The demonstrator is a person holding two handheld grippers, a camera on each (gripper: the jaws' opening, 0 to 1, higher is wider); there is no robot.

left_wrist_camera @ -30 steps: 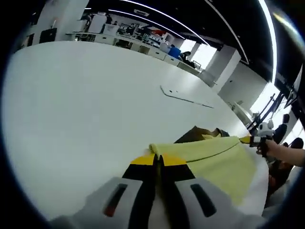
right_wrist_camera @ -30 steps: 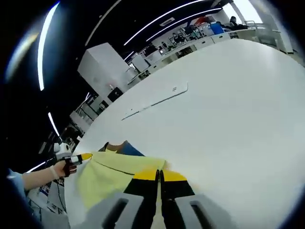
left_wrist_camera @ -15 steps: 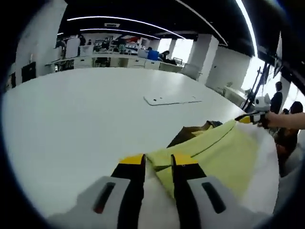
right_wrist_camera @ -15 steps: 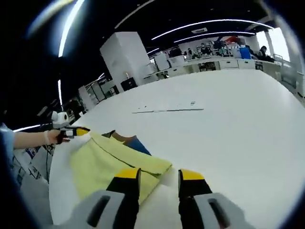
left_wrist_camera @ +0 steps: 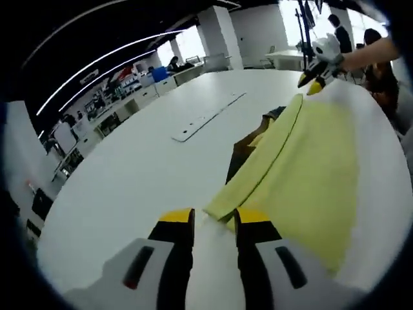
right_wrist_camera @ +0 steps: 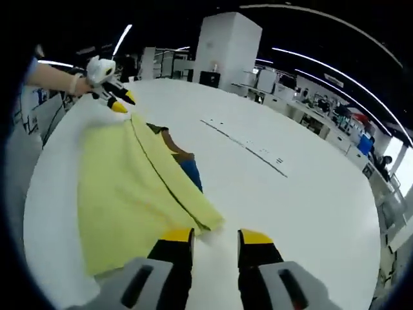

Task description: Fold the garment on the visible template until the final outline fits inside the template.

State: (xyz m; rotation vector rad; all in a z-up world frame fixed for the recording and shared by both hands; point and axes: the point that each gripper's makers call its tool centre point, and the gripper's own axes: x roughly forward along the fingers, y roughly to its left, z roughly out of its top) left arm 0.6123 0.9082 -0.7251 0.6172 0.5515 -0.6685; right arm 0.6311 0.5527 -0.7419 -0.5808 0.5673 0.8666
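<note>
In the left gripper view, the left gripper (left_wrist_camera: 215, 226) has its yellow-tipped jaws apart, gripping nothing, at the near corner of the pale yellow folded cloth garment (left_wrist_camera: 303, 171). The garment lies flat on the white round table (left_wrist_camera: 129, 168), its long fold running away to the far right, where the right gripper (left_wrist_camera: 312, 76) sits. In the right gripper view, that gripper (right_wrist_camera: 216, 242) is likewise parted and empty. Farther off lies a thin white template strip (left_wrist_camera: 206, 117).

brown-and-blue cloth (right_wrist_camera: 184, 161) mostly under garment (right_wrist_camera: 129, 194)
</note>
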